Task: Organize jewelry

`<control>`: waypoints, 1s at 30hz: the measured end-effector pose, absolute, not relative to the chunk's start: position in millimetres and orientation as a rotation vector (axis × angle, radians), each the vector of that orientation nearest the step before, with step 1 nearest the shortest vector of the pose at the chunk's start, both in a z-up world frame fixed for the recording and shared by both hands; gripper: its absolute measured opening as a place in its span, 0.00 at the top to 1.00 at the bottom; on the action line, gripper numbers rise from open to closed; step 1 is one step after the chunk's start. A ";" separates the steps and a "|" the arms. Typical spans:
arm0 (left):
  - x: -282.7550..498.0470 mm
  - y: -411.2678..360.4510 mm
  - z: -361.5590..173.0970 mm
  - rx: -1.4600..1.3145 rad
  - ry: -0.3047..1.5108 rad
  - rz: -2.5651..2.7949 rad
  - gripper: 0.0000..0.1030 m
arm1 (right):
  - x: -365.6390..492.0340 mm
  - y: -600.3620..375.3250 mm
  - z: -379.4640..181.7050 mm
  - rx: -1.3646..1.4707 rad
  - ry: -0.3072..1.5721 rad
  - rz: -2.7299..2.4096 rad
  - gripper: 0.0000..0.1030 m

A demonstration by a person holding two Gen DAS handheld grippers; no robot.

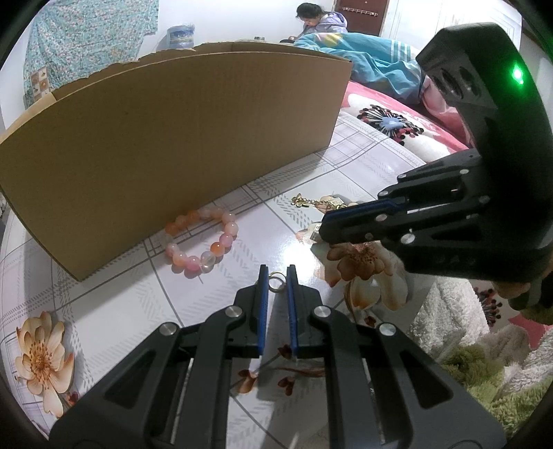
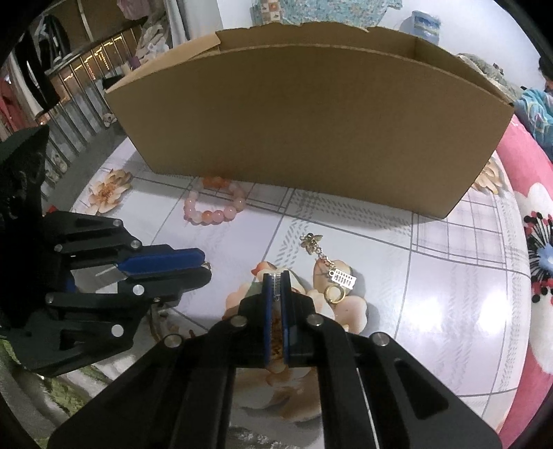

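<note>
Left hand-held gripper (image 1: 277,276), black frame with blue finger pads, fills the bottom of the left wrist view. Jaws narrowed around a small gold-and-silver metal ring (image 1: 275,281); pads sit just beside it on both sides, contact can't be confirmed, so can't tell if it's gripped. Ring rests on the glossy white floral-print tabletop (image 1: 114,311). Beyond it: round bracelet of pink and orange glassy beads (image 1: 202,240), lying flat against the base of the open brown cardboard box (image 1: 172,138). Right hand-held gripper (image 1: 323,228) comes in from the right, tips at a small silver rectangular charm (image 1: 314,232). Gold flower-shaped pendant on a short chain (image 1: 304,201) lies just behind it. Pink floral bedding (image 1: 397,114) behind the tabletop, a person in a light hoodie (image 1: 321,20) far back.

Right wrist view: right hand-held gripper (image 2: 275,285) clenched on the silver charm (image 2: 275,285), pinched upright between the blue pads at the tips. Just right of the tips: gold flower pendant (image 2: 311,241), chain running to a white comb-like tag (image 2: 343,279) and a gold ring-shaped loop (image 2: 335,295), all flat on the tabletop (image 2: 449,311). Bead bracelet (image 2: 216,202) near the box (image 2: 311,121) front wall. Left hand-held gripper (image 2: 206,268) enters from the left, tips low on the tabletop; its ring barely shows at the tip.
</note>
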State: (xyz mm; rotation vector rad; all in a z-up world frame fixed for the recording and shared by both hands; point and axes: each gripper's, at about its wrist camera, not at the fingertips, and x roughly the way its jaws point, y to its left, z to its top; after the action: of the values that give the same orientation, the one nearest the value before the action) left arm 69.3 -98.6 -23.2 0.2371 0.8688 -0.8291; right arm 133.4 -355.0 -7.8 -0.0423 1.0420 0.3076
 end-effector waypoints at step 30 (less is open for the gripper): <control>108.0 -97.7 95.0 0.238 0.647 -0.852 0.91 | 147.0 -387.2 113.2 0.025 0.661 0.392 0.95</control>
State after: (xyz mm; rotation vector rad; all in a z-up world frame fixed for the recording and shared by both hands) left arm 108.0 -97.7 95.0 0.2383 0.6469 -0.8520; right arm 147.0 -387.2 113.2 0.0249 0.6607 0.3924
